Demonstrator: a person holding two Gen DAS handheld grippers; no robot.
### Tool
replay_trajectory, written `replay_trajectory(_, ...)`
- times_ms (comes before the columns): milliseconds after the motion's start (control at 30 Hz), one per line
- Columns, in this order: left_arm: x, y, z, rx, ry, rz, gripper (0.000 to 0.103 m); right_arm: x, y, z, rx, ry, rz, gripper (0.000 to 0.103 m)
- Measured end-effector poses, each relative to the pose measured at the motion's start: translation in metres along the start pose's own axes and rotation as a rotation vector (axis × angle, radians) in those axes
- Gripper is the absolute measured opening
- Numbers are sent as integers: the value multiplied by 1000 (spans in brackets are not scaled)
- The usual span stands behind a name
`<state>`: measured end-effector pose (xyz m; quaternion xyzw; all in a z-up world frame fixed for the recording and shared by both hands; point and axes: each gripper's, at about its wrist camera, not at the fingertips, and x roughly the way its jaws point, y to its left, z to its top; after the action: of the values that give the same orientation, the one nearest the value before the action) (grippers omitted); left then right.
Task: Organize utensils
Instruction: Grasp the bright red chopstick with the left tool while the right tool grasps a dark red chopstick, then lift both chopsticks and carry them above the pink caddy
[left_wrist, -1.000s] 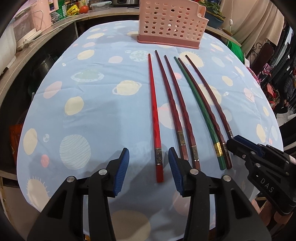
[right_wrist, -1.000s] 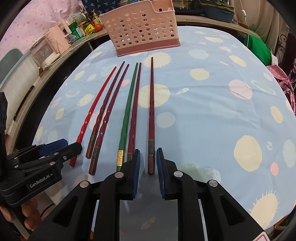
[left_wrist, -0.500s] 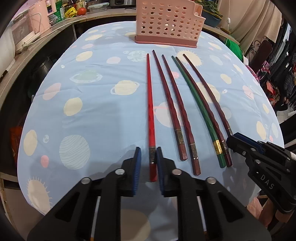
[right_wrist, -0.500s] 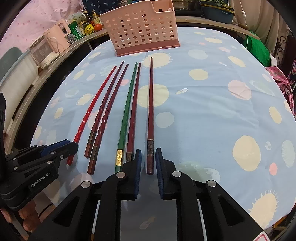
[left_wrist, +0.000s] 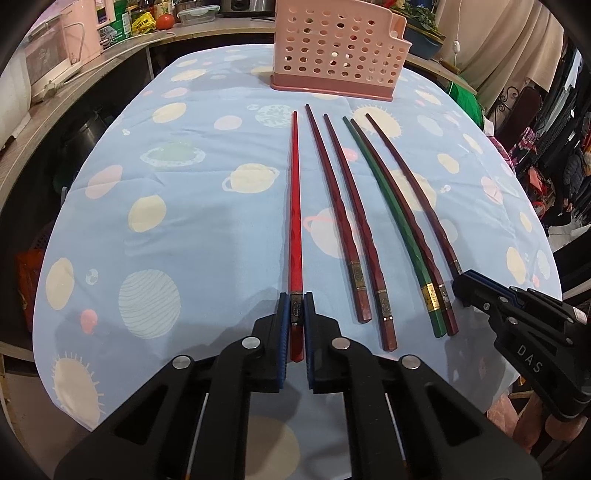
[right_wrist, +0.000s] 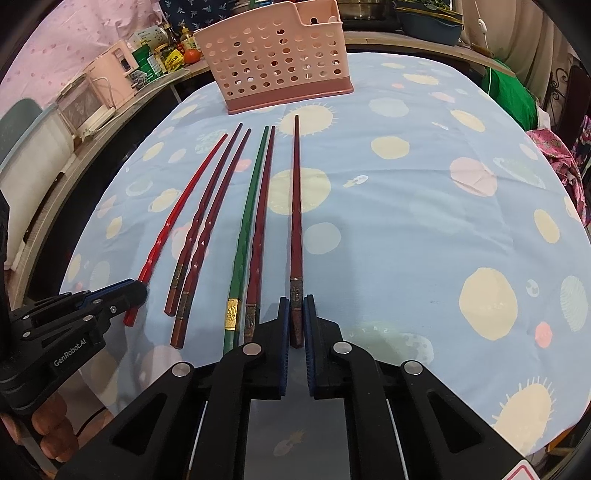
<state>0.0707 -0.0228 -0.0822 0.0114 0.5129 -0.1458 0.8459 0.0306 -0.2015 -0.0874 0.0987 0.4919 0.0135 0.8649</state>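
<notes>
Several chopsticks lie side by side on the blue planet-print tablecloth (left_wrist: 177, 221). My left gripper (left_wrist: 296, 306) is shut on the handle end of the bright red chopstick (left_wrist: 295, 206), the leftmost one. My right gripper (right_wrist: 296, 308) is shut on the handle end of the rightmost dark red chopstick (right_wrist: 296, 199). Between them lie two dark red chopsticks (left_wrist: 343, 210), a green chopstick (left_wrist: 391, 214) and another dark red one (right_wrist: 260, 218). The pink perforated utensil basket (left_wrist: 336, 48) stands upright at the far side of the table, also in the right wrist view (right_wrist: 277, 62).
A counter with a pink appliance (left_wrist: 55, 55), bottles and a tomato runs along the left and back. Green fabric (right_wrist: 509, 92) and clothing sit off the right table edge. The near table edge is just below both grippers.
My left gripper, open around the red chopstick's handle one second ago, has shut on it. My right gripper has tightened on the rightmost dark red chopstick and stayed in place.
</notes>
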Motion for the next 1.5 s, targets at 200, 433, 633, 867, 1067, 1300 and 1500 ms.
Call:
replay_trajectory(200, -12, 5, 8, -20, -25, -4, 7, -16, -2, 7, 3, -44, 4, 7)
replay_trajectory(433, -37, 11, 24, -45, -82, -13, 7, -50, -8, 28, 23, -134, 22, 7)
replay_trajectory(633, -61, 16, 46, -65, -141, -26, 7, -80, -13, 53, 39, -221, 40, 7)
replay_trajectory(867, -84, 19, 79, -70, -221, -22, 7, -106, -23, 87, 69, -314, 66, 7)
replay_trajectory(1067, -98, 21, 108, -75, -276, -19, 7, -120, -31, 117, 87, -378, 78, 7)
replay_trajectory(1300, -114, 23, 147, -86, -348, -31, 7, -133, -38, 151, 104, -447, 92, 7)
replay_trajectory(1500, -130, 23, 180, -83, -405, -42, 7, -151, -44, 180, 122, -516, 118, 7)
